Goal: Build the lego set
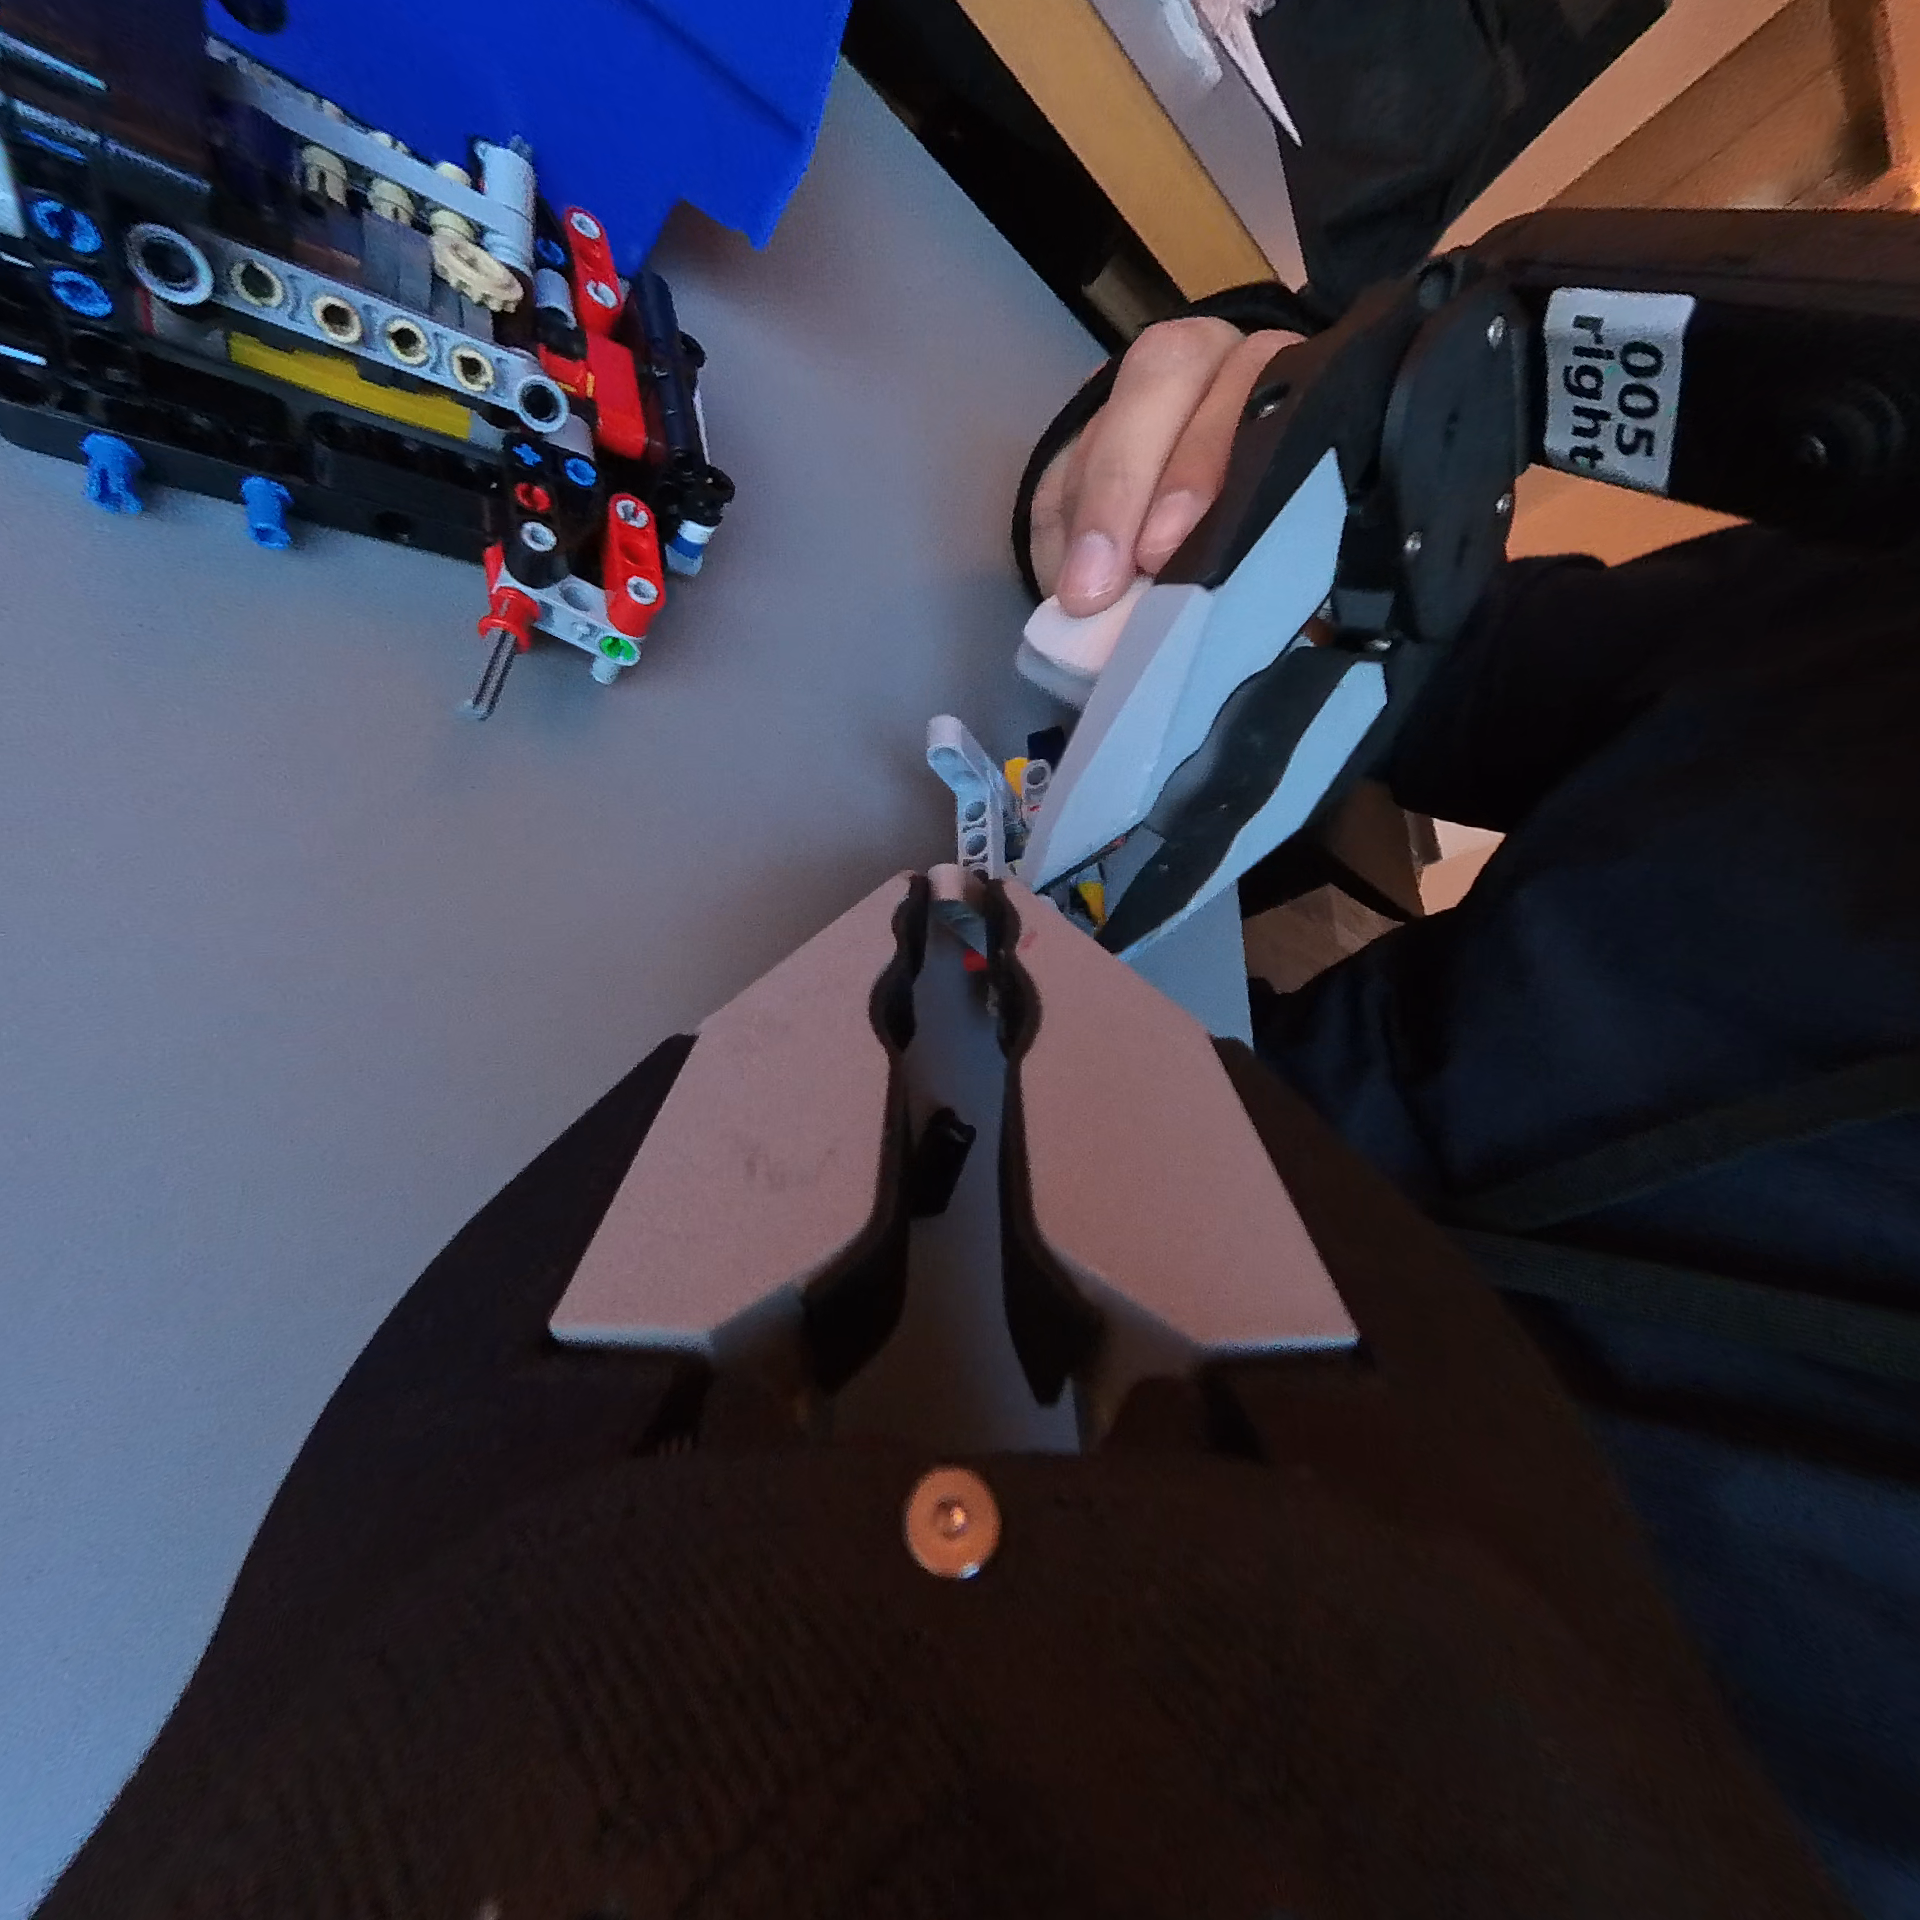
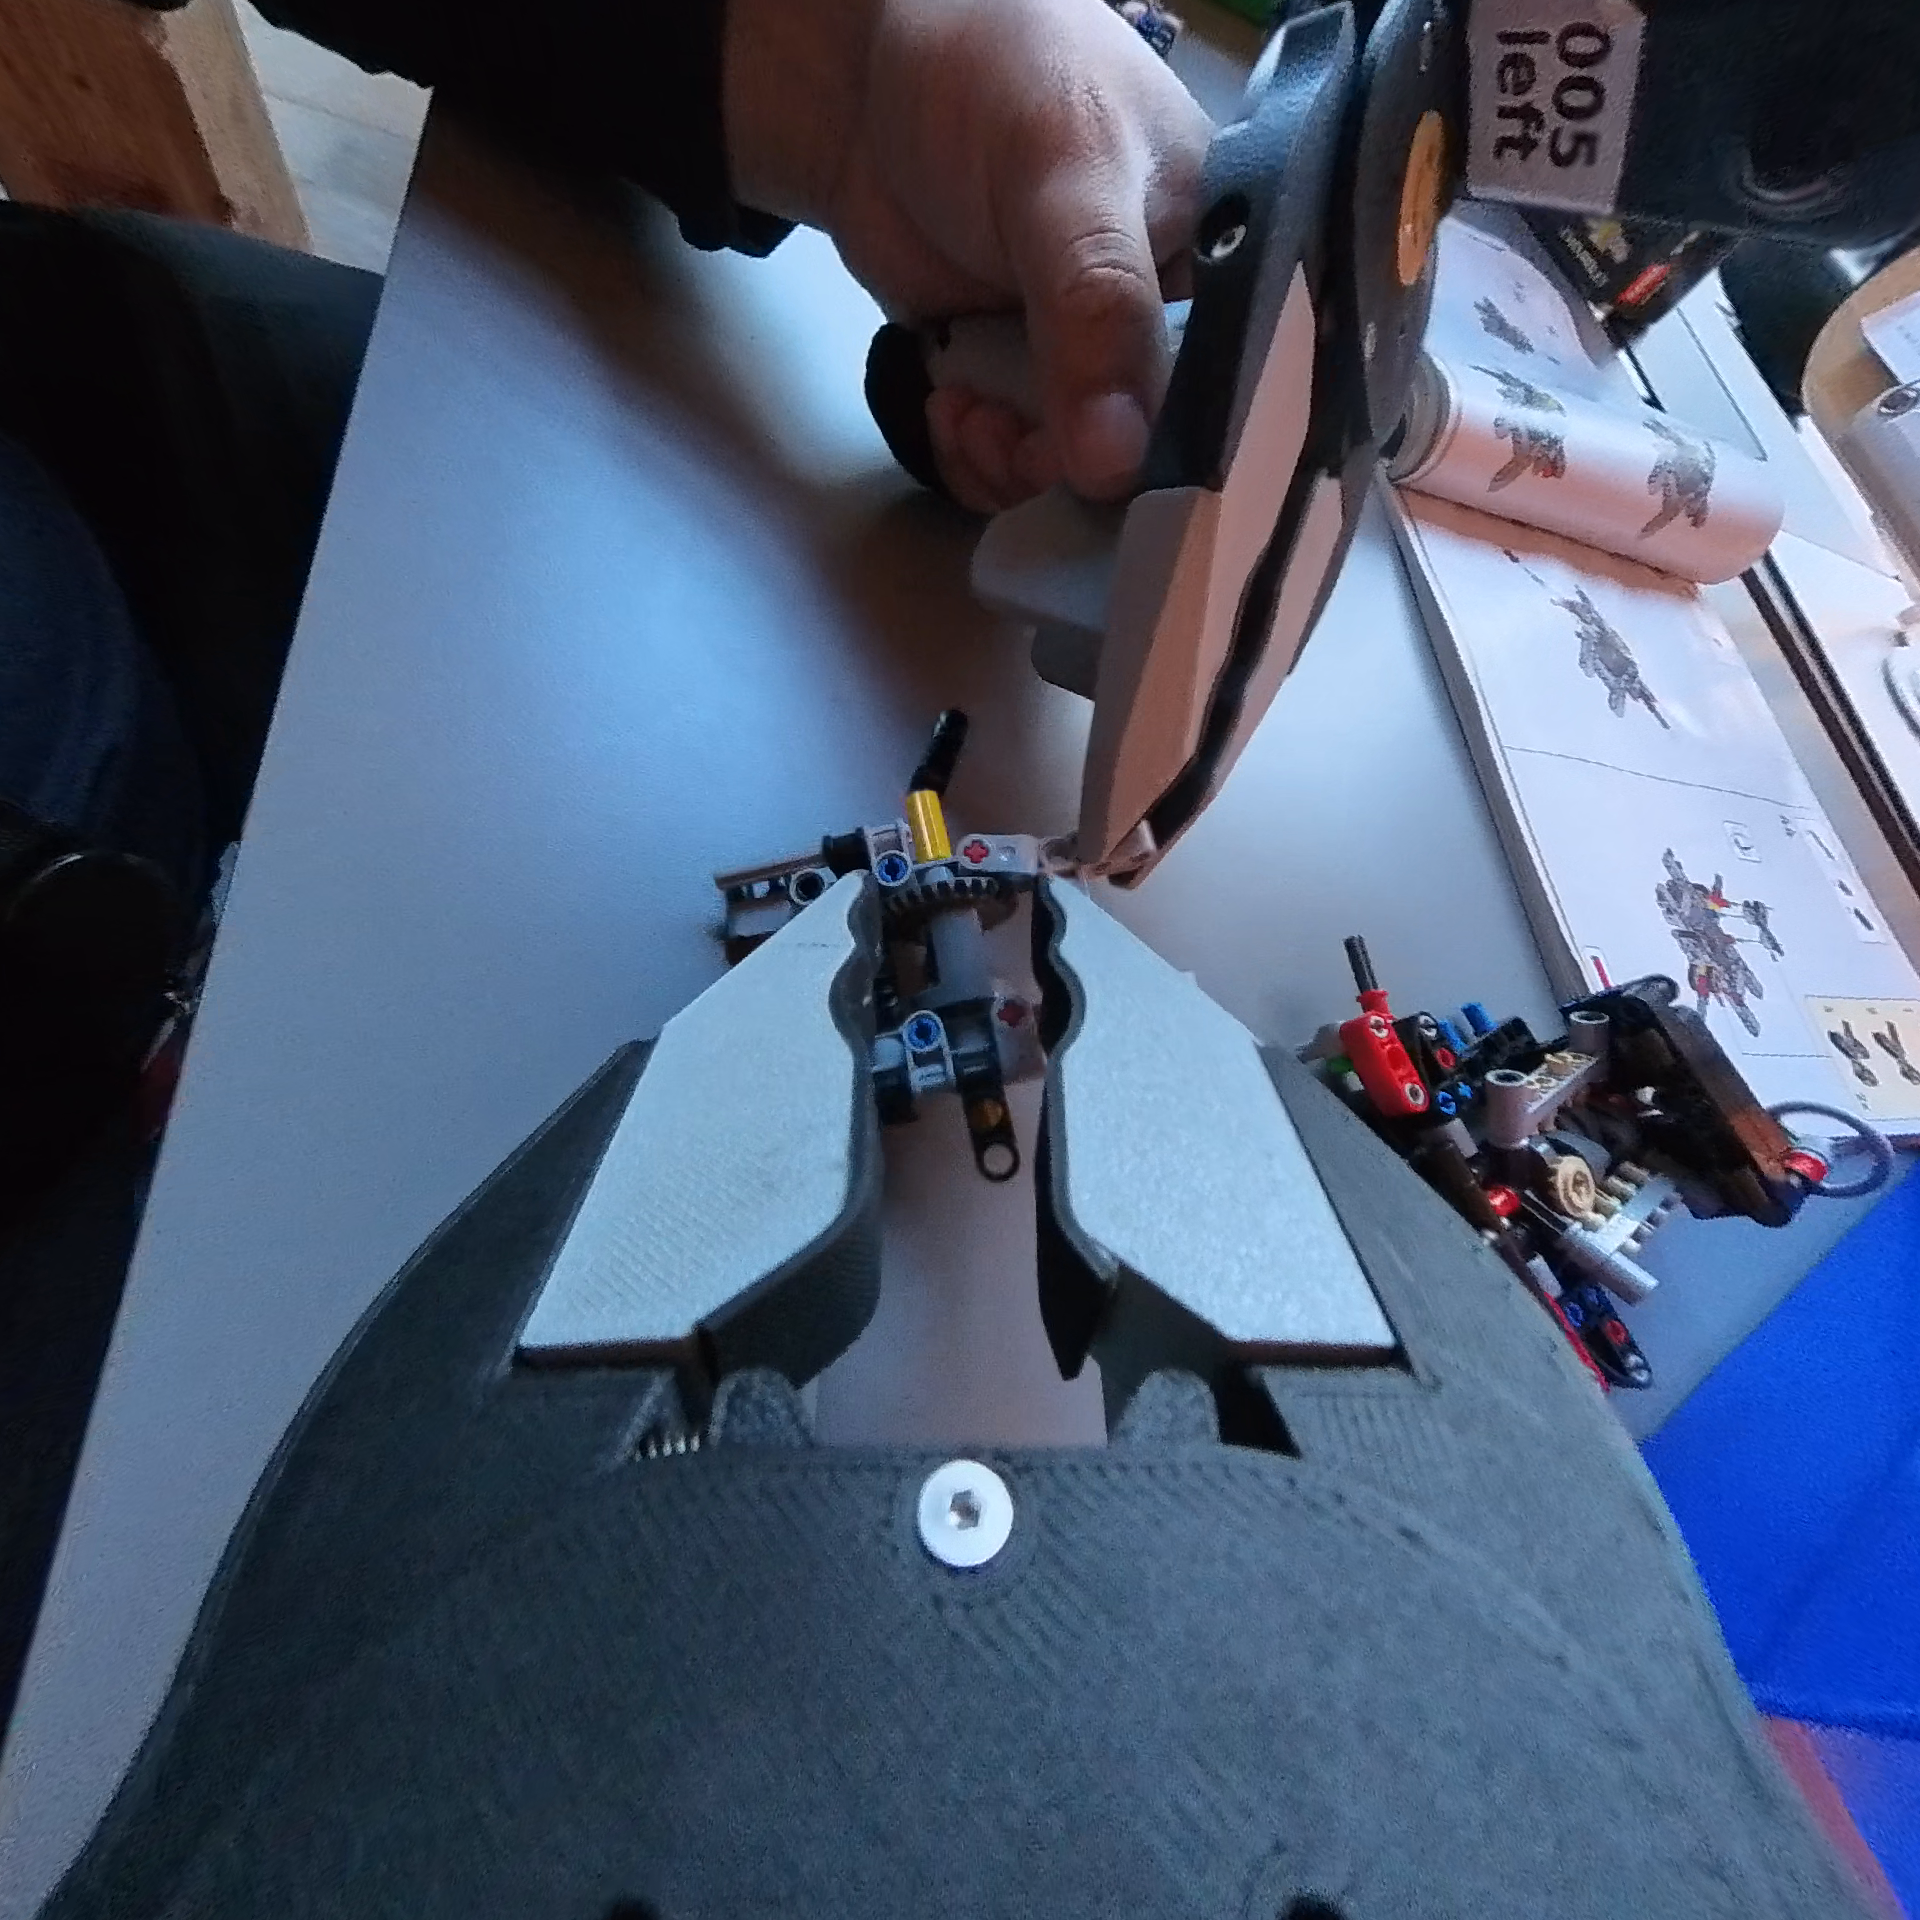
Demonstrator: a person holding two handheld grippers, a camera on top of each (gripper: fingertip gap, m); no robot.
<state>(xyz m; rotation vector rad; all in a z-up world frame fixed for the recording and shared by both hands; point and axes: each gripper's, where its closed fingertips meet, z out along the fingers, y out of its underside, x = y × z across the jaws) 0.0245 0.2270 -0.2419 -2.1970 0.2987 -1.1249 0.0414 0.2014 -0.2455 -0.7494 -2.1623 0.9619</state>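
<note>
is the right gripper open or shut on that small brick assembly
Shut on it: the right gripper has both fingers pressed against the small brick assembly, gear and yellow sleeve poking out past the tips.

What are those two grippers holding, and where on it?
Right gripper clamps a small gear assembly by its sides; left gripper pinches its light grey beam at the end.

Open grey table [image 2: 520,644] stretches from nine to twelve o'clock of the small gear assembly [image 2: 940,977], with room for a hand. At one o'clock the left gripper [image 2: 1117,868] crowds its tip, touching it. At three o'clock a larger brick model [image 2: 1558,1101] blocks the way, with open instruction pages [image 2: 1662,748] beyond and a blue bin [image 1: 582,94] behind it.
</note>
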